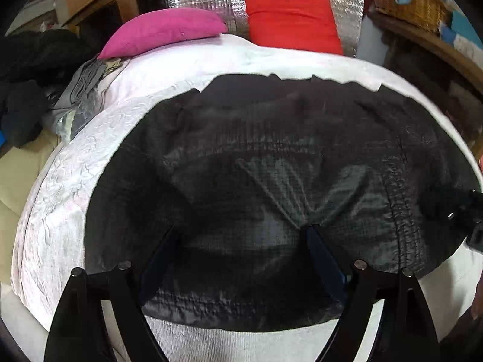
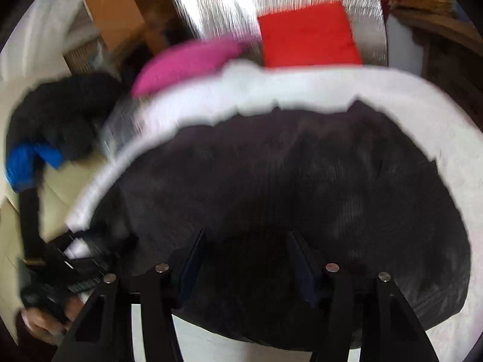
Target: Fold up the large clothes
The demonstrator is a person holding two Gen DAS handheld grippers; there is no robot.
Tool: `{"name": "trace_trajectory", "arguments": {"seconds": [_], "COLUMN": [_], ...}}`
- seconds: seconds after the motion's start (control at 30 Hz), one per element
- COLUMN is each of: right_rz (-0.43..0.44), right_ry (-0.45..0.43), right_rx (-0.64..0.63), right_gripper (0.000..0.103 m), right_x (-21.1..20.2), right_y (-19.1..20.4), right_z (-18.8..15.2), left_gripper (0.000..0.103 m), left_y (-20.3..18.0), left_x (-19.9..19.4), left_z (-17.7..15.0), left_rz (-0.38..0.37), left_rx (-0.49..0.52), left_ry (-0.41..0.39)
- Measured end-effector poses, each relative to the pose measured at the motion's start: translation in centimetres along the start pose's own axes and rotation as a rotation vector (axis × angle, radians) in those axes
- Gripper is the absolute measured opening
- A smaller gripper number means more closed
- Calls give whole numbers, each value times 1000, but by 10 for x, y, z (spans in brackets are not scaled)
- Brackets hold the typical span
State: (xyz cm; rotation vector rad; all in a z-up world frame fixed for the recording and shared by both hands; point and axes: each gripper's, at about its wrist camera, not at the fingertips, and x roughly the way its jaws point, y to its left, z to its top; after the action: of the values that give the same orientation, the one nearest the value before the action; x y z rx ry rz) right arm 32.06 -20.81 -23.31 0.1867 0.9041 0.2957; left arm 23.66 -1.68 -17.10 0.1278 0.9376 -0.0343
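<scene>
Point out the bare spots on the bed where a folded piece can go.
The black garment covers most of the white bedspread. Free patches: the strip between the garment's far edge and the pink cushion and red cushion, and the left band beside the garment. Crowded: the far-left corner, with the grey clothes and the dark pile.

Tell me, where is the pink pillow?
The pink pillow lies at the far left end of the white bed, beside the red pillow and beyond the black jacket.
</scene>
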Motion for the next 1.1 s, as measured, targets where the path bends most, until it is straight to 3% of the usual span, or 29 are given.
{"name": "trace_trajectory", "arguments": {"seconds": [0.07,0.2,0.3,0.43,0.57,0.73,0.87,1.03,1.1], "right_rz": [-6,32,69,33,-35,-131,-122,-82,-111], "right_ry": [50,41,-54,-131,-52,-14,-15,-107,-52], "right_rx": [2,-3,45,129,213,69,72,97,107], "right_gripper": [56,56,58,58,58,62,62,62,62], "right_x": [12,-4,-32,-48,-21,-7,-14,-39,-23], "right_y": [-6,-11,-24,-52,-78,-57,-58,-63,-64], "right_z": [-5,-6,-1,7,11,14,17,14,16], "left_gripper": [93,95,99,101,102,102,102,102,102], "left_y": [-6,-8,-5,-4,-4,-4,-5,-3,-3], "left_x": [7,11,10,12,13,13,11,12,12], "left_z": [-3,-5,-5,-5,-3,-4,-6,-5,-4], "left_rz": [45,84,82,88,87,84,80,75,70], "left_rx": [59,109,98,108,116,124,129,132,131], "left_ry": [-4,-31,-32,-35,-36,-41,-47,-47,-48]}}
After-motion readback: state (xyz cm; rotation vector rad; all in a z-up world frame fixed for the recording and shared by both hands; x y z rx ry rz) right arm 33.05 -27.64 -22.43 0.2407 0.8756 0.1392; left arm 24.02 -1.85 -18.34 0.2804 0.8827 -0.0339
